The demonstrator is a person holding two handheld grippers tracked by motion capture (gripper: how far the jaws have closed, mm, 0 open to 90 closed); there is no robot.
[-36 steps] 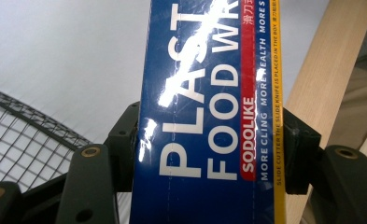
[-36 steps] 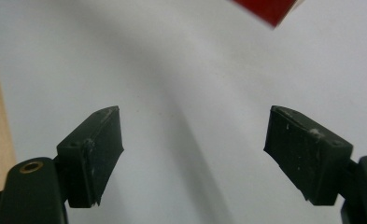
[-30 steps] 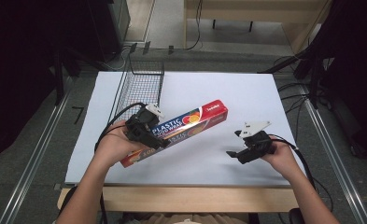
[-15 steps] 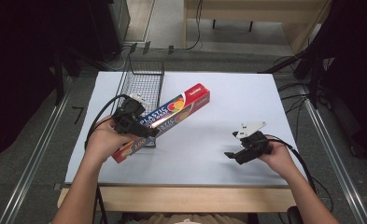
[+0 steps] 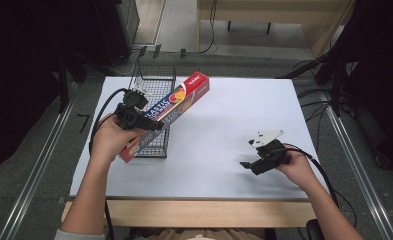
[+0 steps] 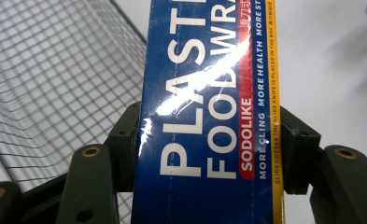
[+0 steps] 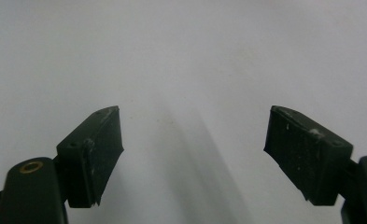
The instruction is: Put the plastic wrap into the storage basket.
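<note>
Gripping the plastic wrap box [image 5: 165, 114] with our left gripper [image 5: 134, 116], we hold it above the wire basket [image 5: 156, 87] at the far left of the white worktop [image 5: 224, 120]. Seen from the high view, the long box slants across the basket: its red end points to the far right, past the basket's right rim, and its other end dips toward the near left, close to our left hand [image 5: 106, 140]. Along the left gripper view, the jaws are clamped on the two long sides of the box [image 6: 204, 121], one black pad pressed against each edge, with the blue face and its large white lettering turned toward the camera. Beyond the box on the left of that view we see the mesh of the basket [image 6: 50, 79]; on the right lies bare worktop [image 6: 330, 70].

We keep our right gripper [image 5: 251, 161] well apart from all this, at the near right of the worktop, low over the surface, with our right hand [image 5: 299, 167] behind it and its cable trailing off to the right. In the right gripper view its jaws stand wide apart with nothing between them, and the pale worktop [image 7: 186, 60] lies beneath, crossed by a soft shadow. Around the worktop we see a grey floor and dark furniture at the far left and right.
</note>
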